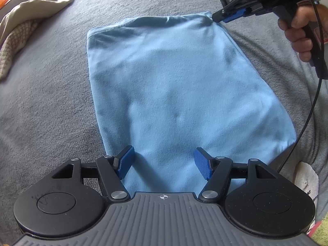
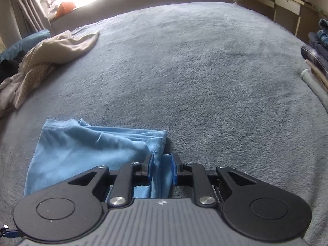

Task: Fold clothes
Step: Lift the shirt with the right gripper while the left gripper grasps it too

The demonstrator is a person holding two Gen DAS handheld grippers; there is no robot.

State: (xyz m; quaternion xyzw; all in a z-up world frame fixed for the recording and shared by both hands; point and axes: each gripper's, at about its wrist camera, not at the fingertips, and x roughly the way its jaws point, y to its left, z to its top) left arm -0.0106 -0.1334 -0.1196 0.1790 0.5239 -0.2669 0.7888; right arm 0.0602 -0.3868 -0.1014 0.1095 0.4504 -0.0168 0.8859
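A light blue garment (image 1: 174,86) lies flat on a grey blanket (image 1: 51,102) covering the bed, folded into a long panel.

Left gripper (image 1: 164,164): positioned over the near end of the garment, pointing steeply down. Its jaws stand well apart, one blue pad near the garment's left edge and the other over the cloth further right. Neither pad presses on the fabric.

Right gripper (image 2: 162,169): located at the far right corner of the garment as seen from the left wrist camera, held by a hand (image 1: 297,34) at the pistol grip. A cable (image 1: 307,112) hangs from it. Its jaws are narrow, with a bunched fold of the blue cloth between the two pads. The left pad touches the fabric; a slim gap shows at the right pad, so a firm clamp cannot be confirmed.

Other items: a beige heap of clothes (image 2: 41,61) lies at the far left of the bed, well apart from the garment. A stack of folded dark clothes (image 2: 317,49) sits at the right edge.
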